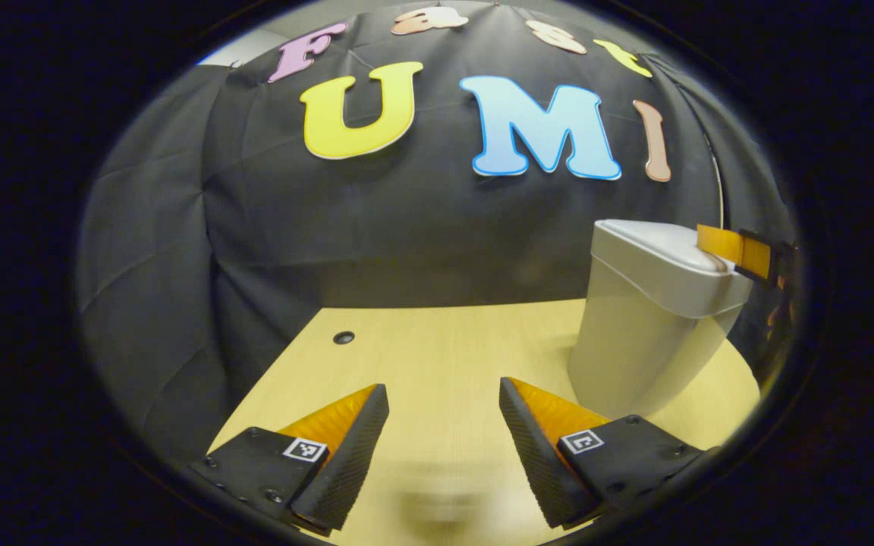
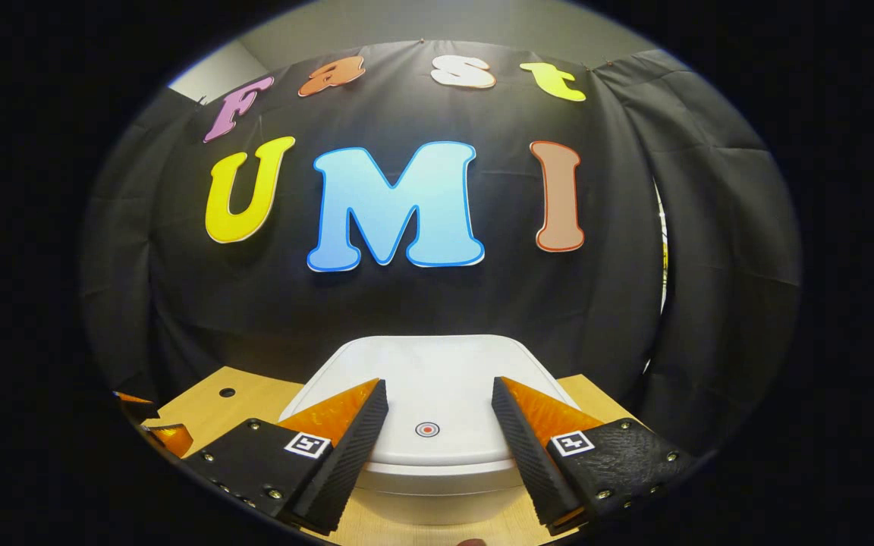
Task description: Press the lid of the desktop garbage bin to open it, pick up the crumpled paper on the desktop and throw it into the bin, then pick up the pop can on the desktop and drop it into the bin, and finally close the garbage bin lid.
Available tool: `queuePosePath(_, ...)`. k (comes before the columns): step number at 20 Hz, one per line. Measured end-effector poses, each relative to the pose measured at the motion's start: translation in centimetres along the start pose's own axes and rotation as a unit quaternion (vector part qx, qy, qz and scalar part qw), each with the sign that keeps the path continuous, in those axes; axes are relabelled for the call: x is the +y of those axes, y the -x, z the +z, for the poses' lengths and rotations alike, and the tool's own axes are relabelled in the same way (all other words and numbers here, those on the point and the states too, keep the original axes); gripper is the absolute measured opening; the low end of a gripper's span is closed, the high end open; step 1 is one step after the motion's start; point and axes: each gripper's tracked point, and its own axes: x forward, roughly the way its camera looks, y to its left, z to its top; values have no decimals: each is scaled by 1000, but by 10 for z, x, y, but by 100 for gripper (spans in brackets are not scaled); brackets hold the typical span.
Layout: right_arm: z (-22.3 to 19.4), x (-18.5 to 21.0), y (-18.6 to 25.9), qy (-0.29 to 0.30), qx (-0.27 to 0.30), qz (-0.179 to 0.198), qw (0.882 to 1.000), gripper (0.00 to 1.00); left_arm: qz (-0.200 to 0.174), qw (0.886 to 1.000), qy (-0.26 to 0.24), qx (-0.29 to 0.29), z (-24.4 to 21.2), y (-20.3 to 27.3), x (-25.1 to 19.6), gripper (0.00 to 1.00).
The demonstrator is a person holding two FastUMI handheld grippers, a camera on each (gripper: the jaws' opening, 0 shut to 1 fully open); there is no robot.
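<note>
Overhead, right tongs (image 2: pixel 432 447) gape above the bin lid (image 2: pixel 437 379), revealing its button (image 2: pixel 427 430).

No readable words, brands or numbers on bin, surface or tools. Only signs: small square black-and-white coded marker on each finger of left tool (image 1: pixel 443 447), one per finger near base; same on each finger of right tool (image 2: pixel 439 444). Small round target mark, red dot within ring, on bin lid (image 2: pixel 437 394), directly between right tool's fingers.
</note>
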Motion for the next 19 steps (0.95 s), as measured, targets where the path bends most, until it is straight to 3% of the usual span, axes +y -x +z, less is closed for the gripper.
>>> queuePosePath(7,48,-4,36,-10,-60,-28,998,90,-38,996,-39,-66,45,12,-26,98)
queuePosePath(11,57,1,66,3,-80,-41,996,90,-71,993,-28,-88,67,18,-40,100)
queuePosePath(12,56,1,73,9,-81,-44,996,90,-77,992,-28,-94,73,21,-44,95)
queuePosePath(14,57,1,87,18,-85,-48,995,90,-88,989,-37,-111,86,26,-54,95)
queuePosePath(15,58,-2,94,23,-90,-51,994,90,-94,987,-43,-120,91,29,-62,100)
queuePosePath(17,59,-10,105,32,-97,-55,993,90,-103,984,-53,-137,101,36,-81,89)
queuePosePath(19,62,-22,111,29,-103,-51,993,90,-110,982,-47,-145,109,45,-104,89)
